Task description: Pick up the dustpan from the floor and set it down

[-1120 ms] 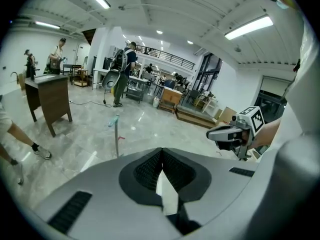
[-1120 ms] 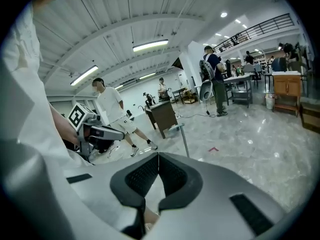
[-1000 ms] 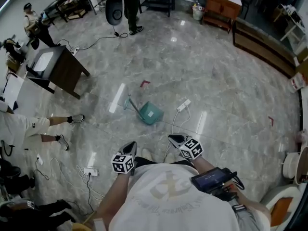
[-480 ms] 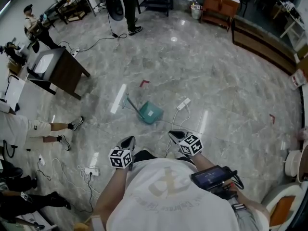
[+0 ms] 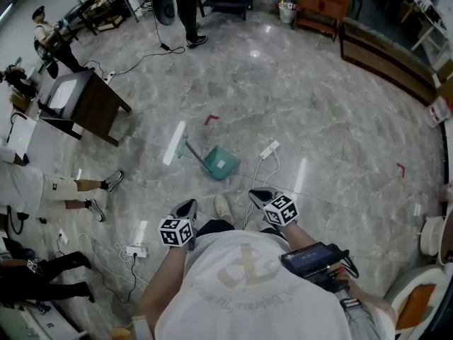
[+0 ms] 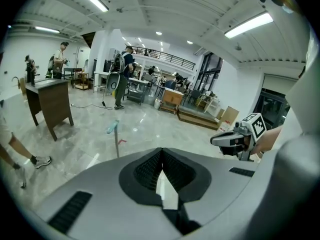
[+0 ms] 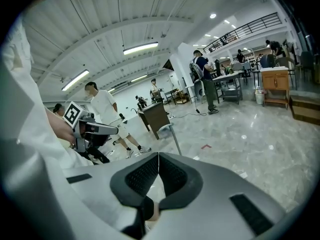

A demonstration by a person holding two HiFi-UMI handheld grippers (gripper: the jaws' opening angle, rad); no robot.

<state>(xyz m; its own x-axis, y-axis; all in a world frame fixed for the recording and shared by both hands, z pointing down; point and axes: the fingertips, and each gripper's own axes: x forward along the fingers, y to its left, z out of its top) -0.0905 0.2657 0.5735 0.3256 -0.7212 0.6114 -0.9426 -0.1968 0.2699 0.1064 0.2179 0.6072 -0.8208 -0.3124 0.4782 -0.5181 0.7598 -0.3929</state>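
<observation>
Left gripper (image 5: 189, 207) and right gripper (image 5: 259, 196), both closed and empty, face one teal dustpan (image 5: 221, 163); one power strip (image 5: 270, 149) lies just right of it.

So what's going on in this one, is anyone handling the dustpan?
Not yet. A person stands on the marble floor with a gripper in each hand, both held close in front of the body. The left gripper and the right gripper have their jaws together with nothing between them. The teal dustpan sits on the floor ahead of them, untouched, its long handle standing up, with a white power strip beside it. The pickup has not begun.
</observation>
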